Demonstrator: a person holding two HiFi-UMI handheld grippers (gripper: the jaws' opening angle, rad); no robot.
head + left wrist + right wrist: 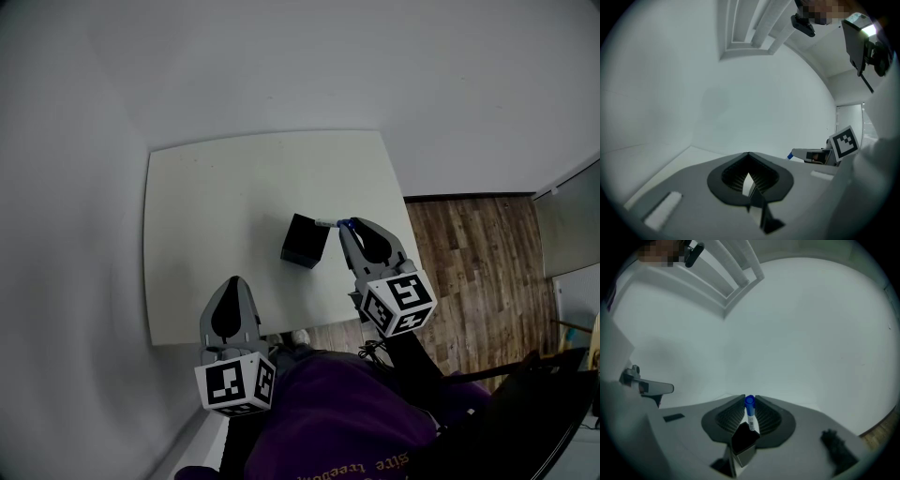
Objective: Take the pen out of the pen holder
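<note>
Right gripper [749, 399] clamped on blue-capped pen [751, 420]. Pen's lower end apparently still at mouth of pen holder [305, 241]. Lifting clear remains. Left gripper [234, 281] closed, empty, near table [216, 197] edge.

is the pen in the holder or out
Looks in: the right tongs clamp the pen near its blue cap, and its white body reaches into the mouth of the pen holder. How deep, cannot tell.
</note>
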